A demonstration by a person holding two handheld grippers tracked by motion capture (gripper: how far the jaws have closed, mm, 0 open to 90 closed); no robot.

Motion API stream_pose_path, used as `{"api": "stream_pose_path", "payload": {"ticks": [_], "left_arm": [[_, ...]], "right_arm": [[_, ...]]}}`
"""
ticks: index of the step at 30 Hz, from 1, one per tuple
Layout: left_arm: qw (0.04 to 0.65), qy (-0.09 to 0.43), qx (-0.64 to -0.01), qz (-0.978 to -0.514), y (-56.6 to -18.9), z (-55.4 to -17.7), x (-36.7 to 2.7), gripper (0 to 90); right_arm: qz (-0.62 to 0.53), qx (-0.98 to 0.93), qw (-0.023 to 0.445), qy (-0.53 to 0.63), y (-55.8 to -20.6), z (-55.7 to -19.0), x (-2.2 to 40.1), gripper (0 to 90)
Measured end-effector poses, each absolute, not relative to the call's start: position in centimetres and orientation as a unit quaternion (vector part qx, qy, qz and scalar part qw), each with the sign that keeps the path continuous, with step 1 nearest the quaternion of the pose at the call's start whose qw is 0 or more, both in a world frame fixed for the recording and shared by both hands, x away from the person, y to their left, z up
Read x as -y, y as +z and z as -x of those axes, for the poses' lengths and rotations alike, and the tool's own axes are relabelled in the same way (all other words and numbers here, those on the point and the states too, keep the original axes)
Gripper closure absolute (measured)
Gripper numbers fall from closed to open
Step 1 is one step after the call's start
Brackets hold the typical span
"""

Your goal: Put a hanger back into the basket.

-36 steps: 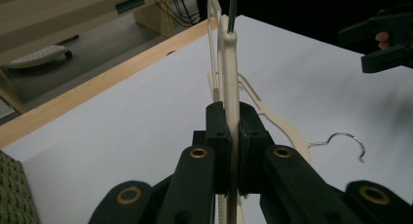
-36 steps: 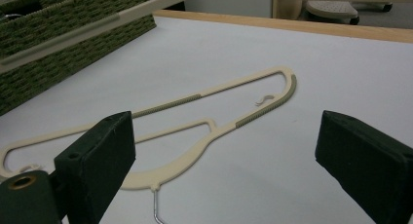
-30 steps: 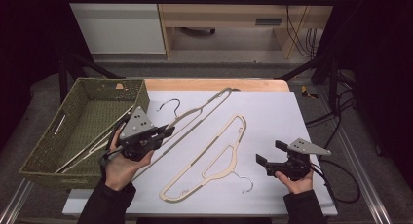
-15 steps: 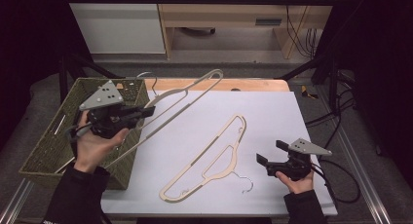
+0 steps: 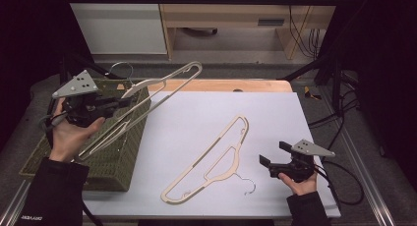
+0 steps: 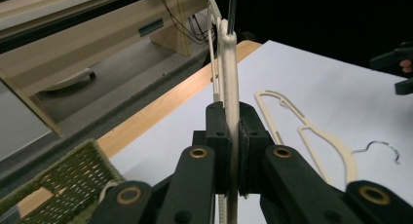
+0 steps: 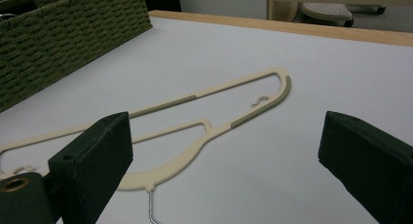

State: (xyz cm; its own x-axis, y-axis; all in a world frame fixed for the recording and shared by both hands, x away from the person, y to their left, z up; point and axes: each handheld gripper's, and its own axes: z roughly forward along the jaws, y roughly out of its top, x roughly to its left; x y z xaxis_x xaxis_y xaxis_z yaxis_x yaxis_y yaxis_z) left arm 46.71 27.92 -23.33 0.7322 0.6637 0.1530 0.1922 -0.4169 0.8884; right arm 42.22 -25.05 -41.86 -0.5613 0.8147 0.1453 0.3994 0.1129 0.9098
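Left gripper (image 5: 115, 104), clamped tight on a cream hanger (image 5: 147, 96) near its neck, held in the air above the woven basket (image 5: 105, 164) at the table's left edge. Hanger tilted, one end down inside the basket, the looped end out over the white tabletop (image 5: 295, 118). Right gripper (image 5: 270, 155), jaws wide apart with nothing between them, low over the table's right side. Just beside it, a second cream hanger (image 5: 216, 159) flat on the white surface, wire hook (image 5: 248, 184) towards the near edge.
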Motion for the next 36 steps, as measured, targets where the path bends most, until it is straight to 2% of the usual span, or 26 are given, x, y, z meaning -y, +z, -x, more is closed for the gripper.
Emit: {"api": "stream_pose_path", "payload": {"ticks": [14,26,36], "left_arm": [[0.435,0.268,-0.286,-0.811,-25.1,-48.3,-32.7,85.5],[0.423,0.287,-0.309,-0.802,-26.5,-48.4,-36.9,85.4],[0.388,0.301,-0.328,-0.807,-28.2,-48.7,-39.8,85.5]], "right_arm": [[-0.426,-0.714,0.203,0.517,-41.8,-42.2,25.0,5.5],[-0.422,-0.721,0.204,0.511,-41.9,-42.2,25.0,5.1],[-0.424,-0.718,0.208,0.512,-42.0,-42.2,24.9,4.7]]}}
